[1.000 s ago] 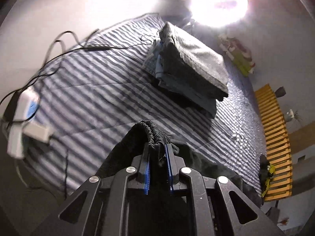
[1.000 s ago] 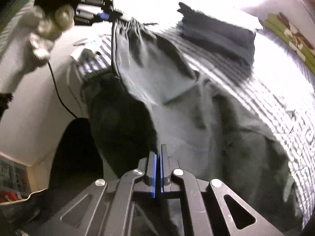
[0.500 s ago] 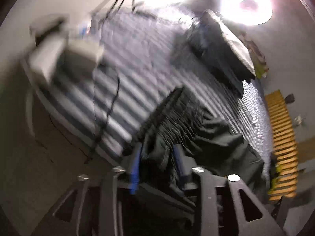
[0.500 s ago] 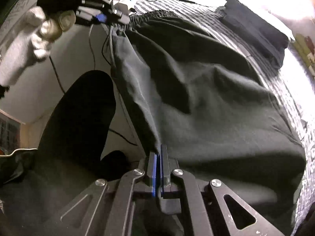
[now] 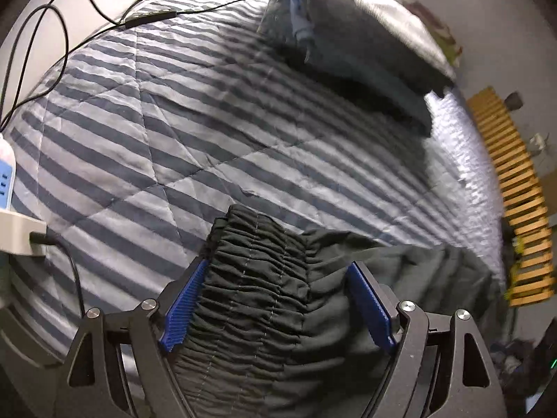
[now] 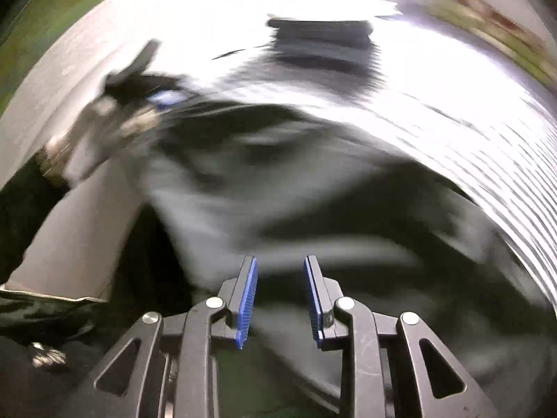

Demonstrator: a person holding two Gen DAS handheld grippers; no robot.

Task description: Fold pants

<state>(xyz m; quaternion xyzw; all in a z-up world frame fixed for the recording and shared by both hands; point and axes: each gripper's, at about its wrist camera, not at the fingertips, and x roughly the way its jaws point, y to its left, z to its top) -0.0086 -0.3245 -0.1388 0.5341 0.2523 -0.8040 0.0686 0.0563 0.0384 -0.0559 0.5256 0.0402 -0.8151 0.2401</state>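
The black pants (image 5: 264,278) lie on the striped bedspread (image 5: 174,132), their gathered elastic waistband nearest the camera. My left gripper (image 5: 278,263) points down over the waistband; its jaws are opening wide, the band lies loose between the blue pads (image 5: 184,299), and no pad presses on it. In the blurred right wrist view the pants (image 6: 313,188) spread dark across the bed. My right gripper (image 6: 280,258) hovers over their near edge with its jaws opening, the cloth below the gap and not pinched. A hand holds the left gripper (image 6: 156,94) at the upper left.
A stack of folded clothes (image 5: 348,52) sits at the far side of the bed, also blurred (image 6: 320,45). Black cables (image 5: 62,35) and a white power adapter (image 5: 17,233) lie at the left edge. A wooden slatted frame (image 5: 515,191) stands right of the bed.
My left gripper sank to the bed and opened, letting go of the waistband. My right gripper swung sideways and its pads parted from the cloth that they pinched.
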